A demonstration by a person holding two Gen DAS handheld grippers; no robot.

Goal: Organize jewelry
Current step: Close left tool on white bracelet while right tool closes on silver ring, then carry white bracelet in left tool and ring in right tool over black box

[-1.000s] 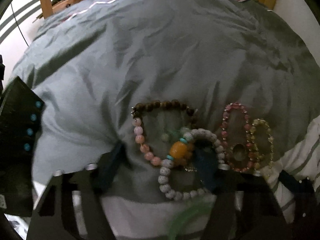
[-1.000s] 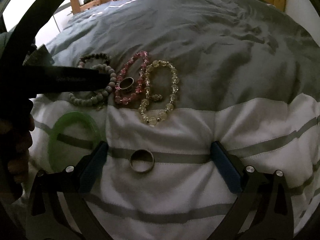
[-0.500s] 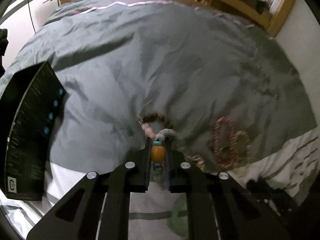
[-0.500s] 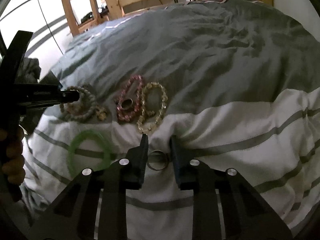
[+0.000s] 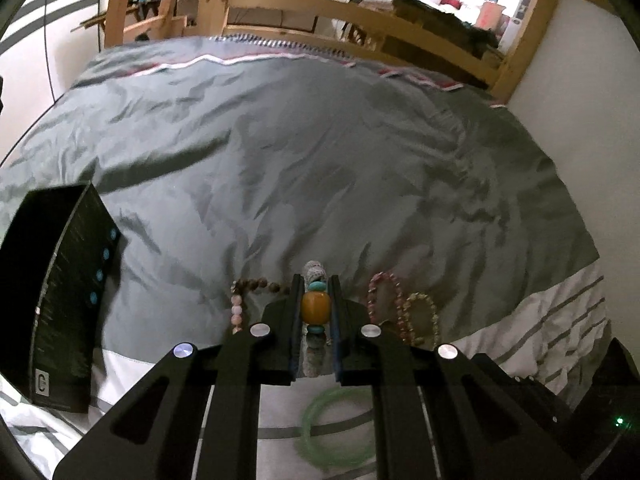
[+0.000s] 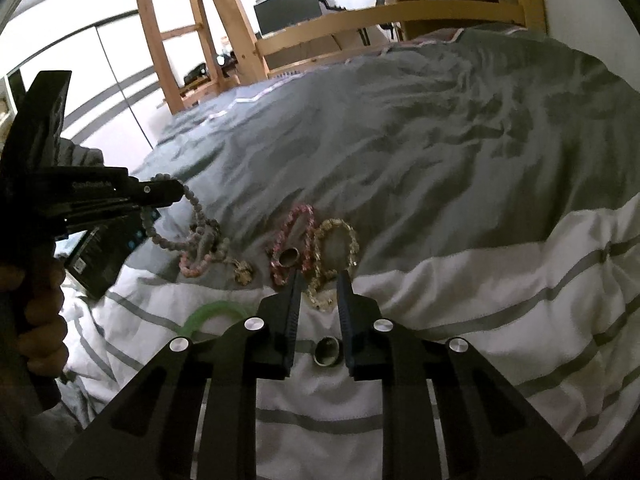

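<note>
My left gripper (image 5: 315, 284) is shut on a grey beaded bracelet with an orange bead (image 5: 316, 307) and holds it lifted above the bed; it hangs from the fingers in the right wrist view (image 6: 191, 216). My right gripper (image 6: 319, 282) is shut on a metal ring (image 6: 327, 351), lifted off the duvet. On the bed lie a pink bracelet (image 6: 294, 236), a yellow bracelet (image 6: 336, 248), a brown and pink bracelet (image 5: 244, 300), a second ring (image 6: 289, 256) and a green bangle (image 5: 336, 434).
A black box (image 5: 60, 288) lies on the bed at the left. The grey and white striped duvet (image 5: 320, 160) covers the bed. A wooden bed frame (image 5: 360, 12) stands at the far end. A small gold piece (image 6: 243, 271) lies by the bracelets.
Both grippers closed, the left on the grey bracelet and the right on the ring, and both rose away from the bed with them.
</note>
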